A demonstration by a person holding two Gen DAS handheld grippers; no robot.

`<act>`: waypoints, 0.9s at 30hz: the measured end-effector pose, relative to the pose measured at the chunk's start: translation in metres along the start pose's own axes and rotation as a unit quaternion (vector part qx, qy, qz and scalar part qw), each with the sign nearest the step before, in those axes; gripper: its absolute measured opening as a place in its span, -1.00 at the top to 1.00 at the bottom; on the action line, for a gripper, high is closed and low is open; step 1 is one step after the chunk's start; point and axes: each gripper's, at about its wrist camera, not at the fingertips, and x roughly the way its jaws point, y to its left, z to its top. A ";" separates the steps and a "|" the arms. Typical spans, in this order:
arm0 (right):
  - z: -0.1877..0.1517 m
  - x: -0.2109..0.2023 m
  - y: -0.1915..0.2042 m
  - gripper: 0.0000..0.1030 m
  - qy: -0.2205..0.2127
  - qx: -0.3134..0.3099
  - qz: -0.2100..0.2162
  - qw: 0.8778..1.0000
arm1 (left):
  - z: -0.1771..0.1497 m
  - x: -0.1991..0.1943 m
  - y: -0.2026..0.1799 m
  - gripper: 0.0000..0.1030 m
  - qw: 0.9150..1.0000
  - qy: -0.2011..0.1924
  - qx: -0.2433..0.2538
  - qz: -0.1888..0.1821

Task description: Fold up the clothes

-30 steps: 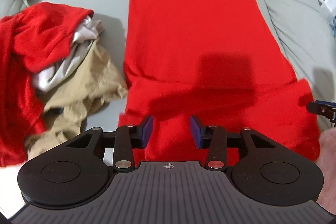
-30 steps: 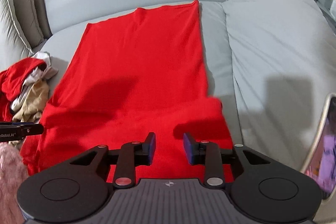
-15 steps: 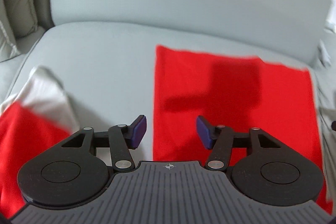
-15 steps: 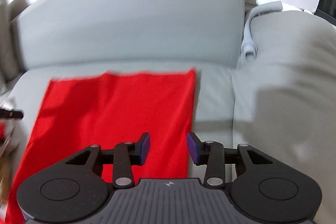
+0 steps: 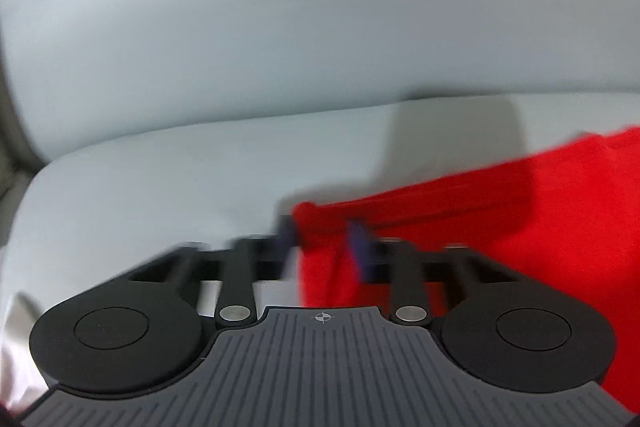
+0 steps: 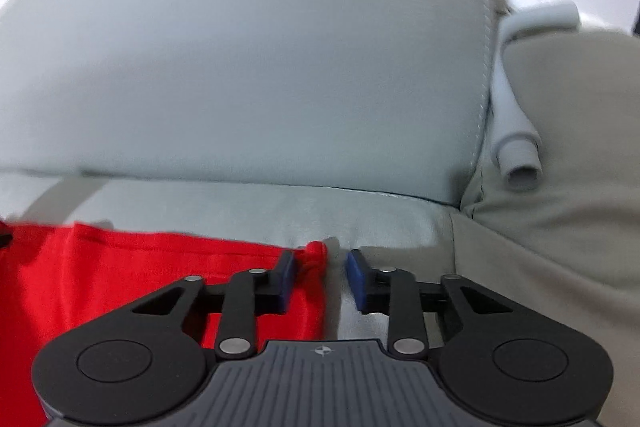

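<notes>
A red garment (image 5: 520,219) lies flat on the grey sofa seat (image 5: 160,195). My left gripper (image 5: 320,239) is open at the garment's far left corner, and the bunched corner sits between its blurred blue pads. In the right wrist view the same garment (image 6: 140,267) reaches to its far right corner. My right gripper (image 6: 320,275) is open there, and that bunched corner lies between the fingers, close to the left pad (image 6: 286,273).
The grey sofa backrest (image 6: 240,67) rises just beyond both grippers. A beige cushion (image 6: 560,207) sits to the right, with a grey tube (image 6: 516,151) in the gap beside it.
Both grippers moved forward over the garment from its near end to its far corners by the backrest. The clothes pile at the left has gone out of view.
</notes>
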 end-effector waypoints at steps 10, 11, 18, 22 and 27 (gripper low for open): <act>0.009 -0.131 0.022 0.92 -0.072 -0.034 -0.018 0.997 | -0.007 -0.114 0.016 0.90 0.997 -0.072 -0.034 0.011; 0.005 -0.149 0.022 0.91 -0.079 -0.029 -0.015 0.996 | -0.012 -0.129 0.019 0.90 0.996 -0.079 -0.041 0.013; -0.064 -0.277 0.015 0.91 -0.099 0.012 0.013 0.995 | -0.098 -0.248 0.022 0.90 0.990 -0.109 -0.090 0.007; -0.144 -0.337 0.012 0.91 -0.081 0.023 0.014 0.996 | -0.172 -0.300 0.003 0.90 0.993 -0.082 -0.089 -0.014; -0.224 -0.360 0.014 0.91 -0.024 0.056 0.021 0.998 | -0.243 -0.324 -0.020 0.90 0.994 -0.008 -0.109 -0.022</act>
